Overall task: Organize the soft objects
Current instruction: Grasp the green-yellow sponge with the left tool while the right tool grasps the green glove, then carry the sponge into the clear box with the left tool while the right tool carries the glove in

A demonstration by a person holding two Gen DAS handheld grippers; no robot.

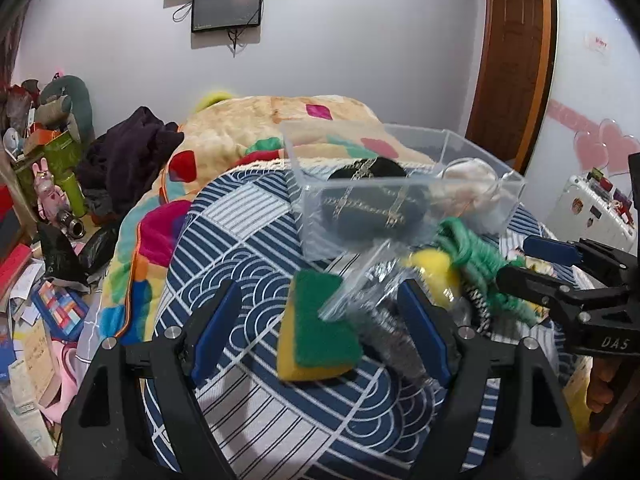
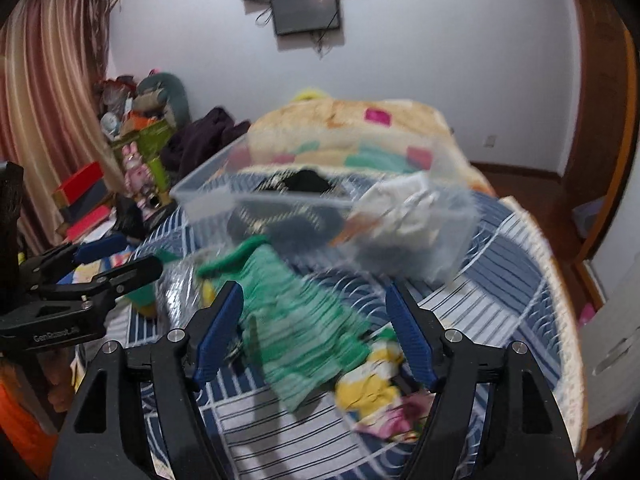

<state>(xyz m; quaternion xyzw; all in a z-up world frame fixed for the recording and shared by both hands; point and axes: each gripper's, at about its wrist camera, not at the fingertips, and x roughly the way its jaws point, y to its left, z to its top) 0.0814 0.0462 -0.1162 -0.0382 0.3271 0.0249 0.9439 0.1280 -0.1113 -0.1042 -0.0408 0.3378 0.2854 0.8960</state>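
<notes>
A clear plastic bin [image 1: 472,200] stands on the blue patterned bedspread [image 1: 248,216] and holds a black pouch [image 1: 372,200] and a pale soft item [image 1: 468,188]. A green and yellow sponge [image 1: 316,328] lies between the open fingers of my left gripper [image 1: 320,332], with a crinkled clear bag [image 1: 360,280] beside it. A green knitted cloth [image 2: 296,320] lies between the open fingers of my right gripper [image 2: 316,328], blurred. A yellow and pink cloth [image 2: 380,396] lies by its right finger. The right gripper also shows in the left wrist view [image 1: 532,264], beside the green cloth [image 1: 472,248].
A colourful quilt [image 1: 256,120] and a dark garment [image 1: 132,148] lie behind the bin. Cluttered boxes and toys [image 1: 44,152] fill the left side. A wooden door [image 1: 516,60] stands at the right. The bed edge [image 2: 560,320] drops off on the right.
</notes>
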